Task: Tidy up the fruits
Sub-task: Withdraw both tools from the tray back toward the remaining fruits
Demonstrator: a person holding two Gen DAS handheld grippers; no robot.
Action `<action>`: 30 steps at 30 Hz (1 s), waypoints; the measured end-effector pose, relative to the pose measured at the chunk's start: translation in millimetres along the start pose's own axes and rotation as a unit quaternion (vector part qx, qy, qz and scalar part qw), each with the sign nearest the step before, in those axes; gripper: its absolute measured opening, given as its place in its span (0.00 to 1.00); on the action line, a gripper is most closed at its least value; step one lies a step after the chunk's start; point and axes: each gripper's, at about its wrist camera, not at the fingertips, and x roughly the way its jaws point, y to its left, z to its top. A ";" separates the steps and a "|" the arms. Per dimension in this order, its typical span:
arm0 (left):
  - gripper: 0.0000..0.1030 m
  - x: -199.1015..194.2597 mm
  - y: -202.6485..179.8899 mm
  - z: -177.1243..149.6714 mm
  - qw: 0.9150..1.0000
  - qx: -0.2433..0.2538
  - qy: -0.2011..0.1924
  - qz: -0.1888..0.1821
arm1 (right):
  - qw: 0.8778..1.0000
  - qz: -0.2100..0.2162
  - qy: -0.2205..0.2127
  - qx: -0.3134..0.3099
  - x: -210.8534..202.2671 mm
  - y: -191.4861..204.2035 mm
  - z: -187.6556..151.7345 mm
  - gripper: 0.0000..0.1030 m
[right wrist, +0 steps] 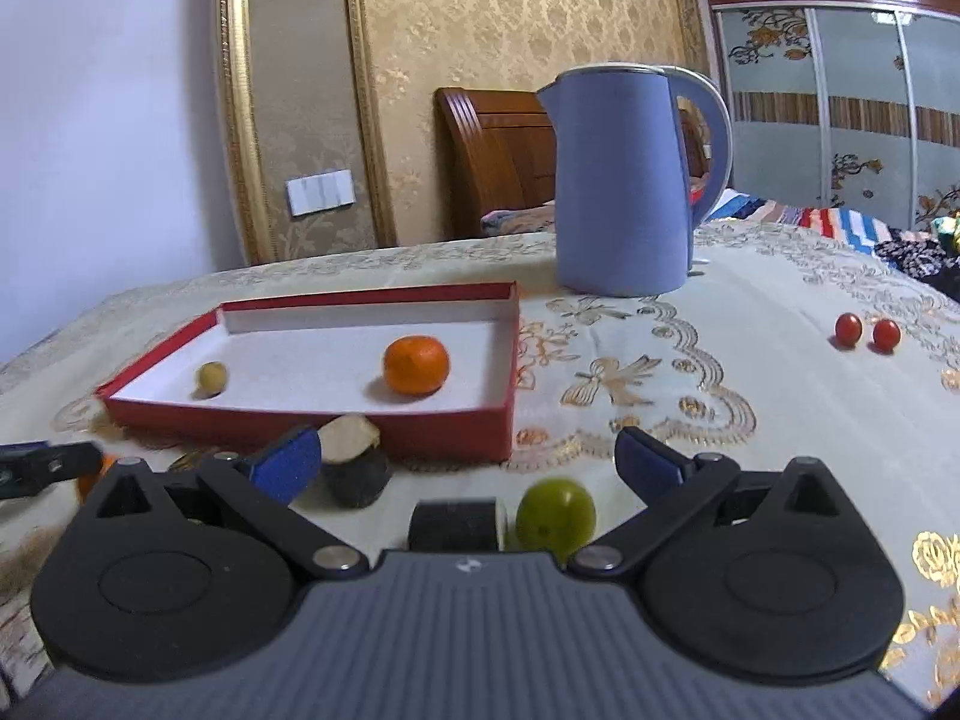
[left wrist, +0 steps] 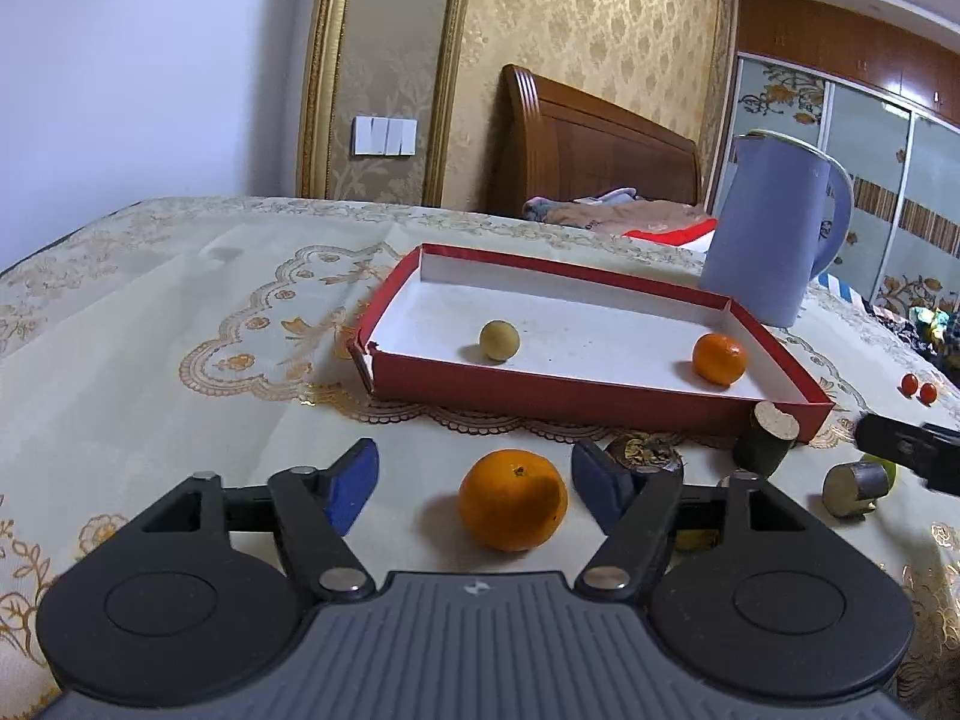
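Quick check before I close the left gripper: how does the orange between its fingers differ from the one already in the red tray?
The orange on the tablecloth sits outside the red tray, between the open left gripper fingers; the orange in the tray rests near its right corner. The loose one looks larger, though it is nearer the camera, and shows its stem dimple on top. Both are round, orange and untouched.

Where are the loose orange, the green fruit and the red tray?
loose orange [left wrist: 512, 499], left wrist view, centre of its skin.
green fruit [right wrist: 555, 513], right wrist view, middle of its front.
red tray [right wrist: 312, 420], right wrist view, near outer wall.
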 end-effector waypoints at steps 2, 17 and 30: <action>0.70 3.9 0.9 0.2 1.000 -0.003 0.013 -0.004 | 1.000 0.001 0.001 -0.025 -6.1 6.4 -2.2 1.00; 0.70 10.6 4.1 -2.2 0.999 -0.011 0.030 -0.008 | 0.989 0.089 0.075 -0.086 15.1 60.0 -6.3 1.00; 0.70 11.1 5.4 -1.8 0.999 -0.017 0.033 -0.014 | 0.977 0.149 0.143 -0.056 47.3 60.3 -4.0 0.78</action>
